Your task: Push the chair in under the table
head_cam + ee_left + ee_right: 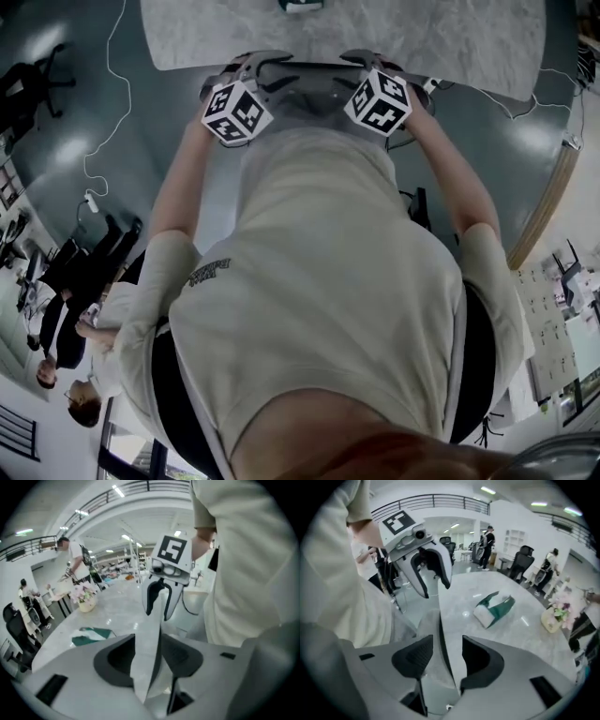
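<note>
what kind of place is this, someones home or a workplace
Most likely a big open-plan workplace, an office or lab hall: black office chairs, a railed upper gallery, strip ceiling lights, and people standing beyond the marble-look table.

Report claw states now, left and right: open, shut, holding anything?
Left claw: open, pads apart, gripping nothing.
Right claw: open, pads apart, gripping nothing.

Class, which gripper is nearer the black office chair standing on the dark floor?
Left. The left gripper is at the table edge on the side of the black office chair; the right gripper sits further along that edge, away from it.
</note>
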